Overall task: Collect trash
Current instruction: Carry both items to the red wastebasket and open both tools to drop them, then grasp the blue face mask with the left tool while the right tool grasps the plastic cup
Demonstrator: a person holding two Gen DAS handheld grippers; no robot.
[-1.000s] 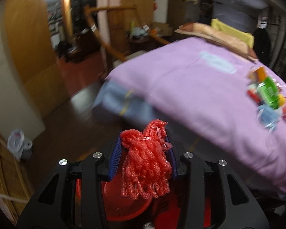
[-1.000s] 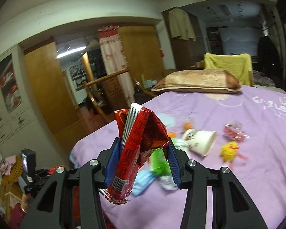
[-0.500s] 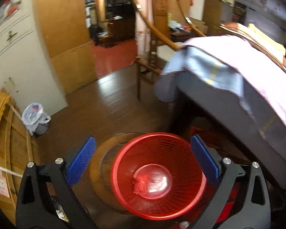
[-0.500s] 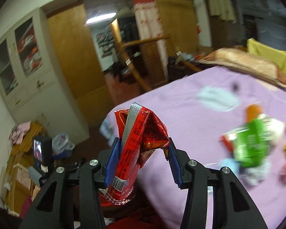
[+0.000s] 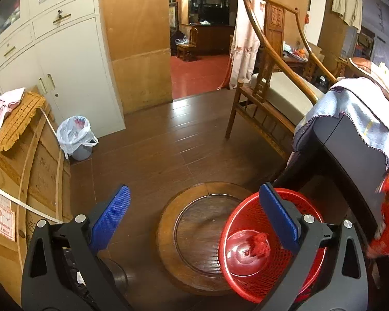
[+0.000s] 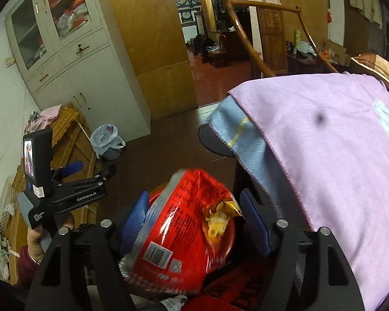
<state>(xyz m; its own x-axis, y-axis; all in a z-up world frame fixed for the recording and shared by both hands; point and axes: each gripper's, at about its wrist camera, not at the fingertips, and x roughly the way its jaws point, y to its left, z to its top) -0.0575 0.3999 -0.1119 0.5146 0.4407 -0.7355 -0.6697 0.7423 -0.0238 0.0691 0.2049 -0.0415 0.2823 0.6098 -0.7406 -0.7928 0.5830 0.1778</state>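
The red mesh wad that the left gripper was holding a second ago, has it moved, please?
Yes. The red mesh wad now lies at the bottom of the red basket; the left gripper is open and empty.

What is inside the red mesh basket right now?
In the left wrist view, the red mesh basket holds one red foam net on its bottom. The left gripper's finger covers part of the inside, so more cannot be excluded.

Around the red basket (image 5: 269, 248) we find bare dark floor (image 5: 153, 155) open toward the doorway, and the round wooden tray (image 5: 194, 235) lies low just left of the basket. The bed corner (image 5: 350, 140) overhangs its right side, and a wooden chair (image 5: 269, 96) stands beyond it. A red wrapper (image 6: 186, 230) hangs over the basket's mouth.
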